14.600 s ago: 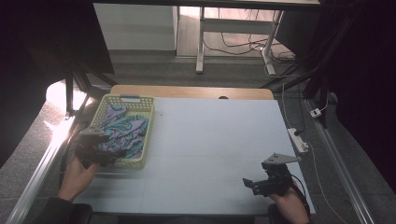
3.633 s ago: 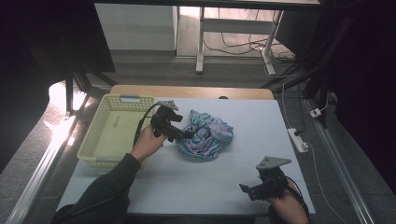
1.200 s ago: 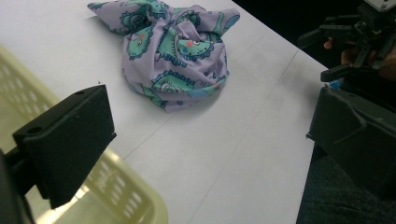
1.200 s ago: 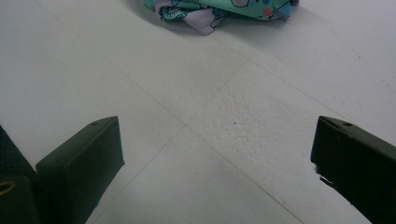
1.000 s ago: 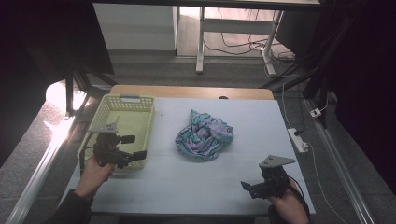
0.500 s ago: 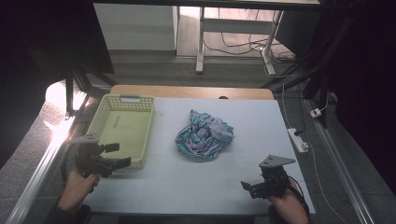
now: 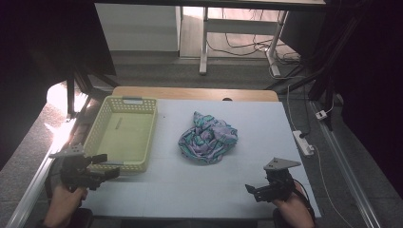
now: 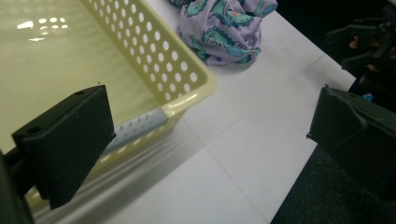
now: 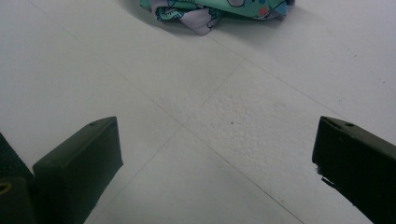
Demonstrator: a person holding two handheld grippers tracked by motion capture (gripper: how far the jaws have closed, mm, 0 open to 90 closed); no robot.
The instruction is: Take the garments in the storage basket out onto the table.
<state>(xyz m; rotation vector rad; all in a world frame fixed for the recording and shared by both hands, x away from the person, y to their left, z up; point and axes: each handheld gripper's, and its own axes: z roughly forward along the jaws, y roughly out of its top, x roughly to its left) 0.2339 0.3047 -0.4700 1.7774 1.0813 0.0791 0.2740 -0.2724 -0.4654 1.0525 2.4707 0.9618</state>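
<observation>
A crumpled cloth [image 7: 207,137] with a purple and teal print lies in a heap at the middle of the white table [image 7: 199,185]. The pale yellow mesh basket [image 7: 124,134] stands empty at the table's left. My left gripper [image 7: 107,166] is open and hangs at the basket's near corner, with nothing between its jaws. In the left gripper view the basket rim [image 8: 187,91] is close ahead and the cloth [image 8: 224,28] lies beyond it. My right gripper [image 7: 253,191] is open near the front right edge, and the cloth's near edge [image 9: 205,11] shows far ahead of it.
A wooden strip [image 7: 195,93] runs along the table's far edge. A white power strip [image 7: 303,142] and cable lie on the floor to the right. Desk legs and cables [image 7: 247,42] stand beyond the table.
My left gripper has left the cloth at the table's middle and drawn back left and toward me, past the empty basket. The right gripper has stayed put.
</observation>
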